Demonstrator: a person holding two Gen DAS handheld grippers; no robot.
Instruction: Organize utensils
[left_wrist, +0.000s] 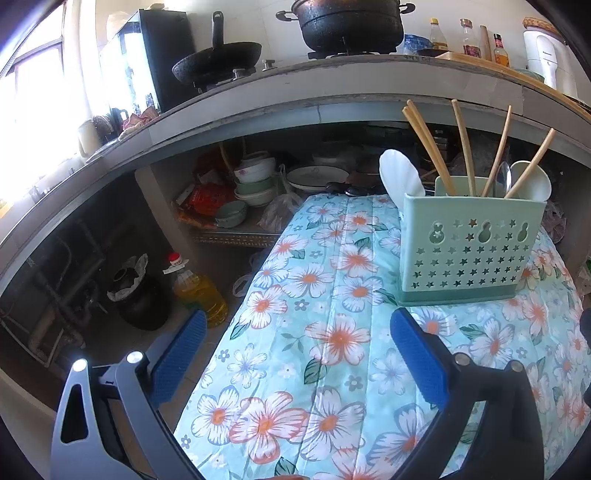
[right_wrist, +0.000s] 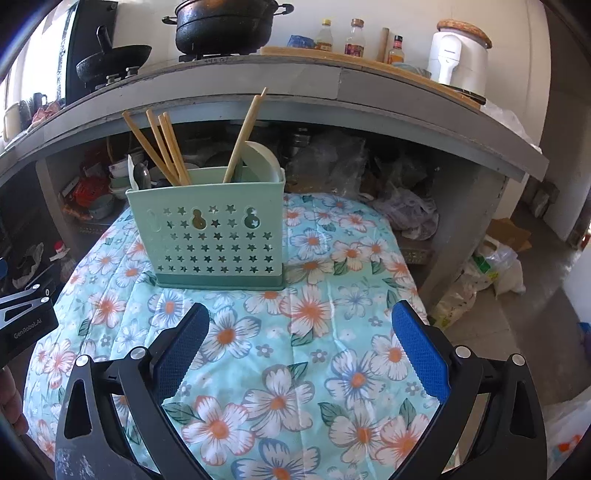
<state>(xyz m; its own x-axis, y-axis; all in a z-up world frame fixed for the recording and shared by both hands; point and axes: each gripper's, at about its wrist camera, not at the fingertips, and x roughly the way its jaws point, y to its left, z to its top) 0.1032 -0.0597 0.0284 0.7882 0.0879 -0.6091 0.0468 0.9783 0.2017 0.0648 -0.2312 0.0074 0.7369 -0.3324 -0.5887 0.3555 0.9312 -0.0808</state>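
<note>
Mint-green plastic, star-punched: the caddy (right_wrist: 210, 229) stands upright on the floral cloth (right_wrist: 314, 350), and the utensils are in it already. Chopsticks (right_wrist: 162, 147) lean out of its top at several angles, long axes mostly upward and fanned, with white spoons (left_wrist: 400, 177) and what looks like one metal spoon (left_wrist: 503, 177) among them. I see nothing loose on the cloth, so I judge the sorting nearly or wholly done.

From my right gripper (right_wrist: 301, 354) the caddy lies straight ahead and a little to the left, apart from my pads; its jaws are spread wide with only cloth between them. From my left gripper (left_wrist: 299, 356) it sits ahead and to the right, also apart, and those jaws are spread and empty too. Neither hand looks clearly nearer. Behind runs a counter (right_wrist: 258, 88) with pots.
</note>
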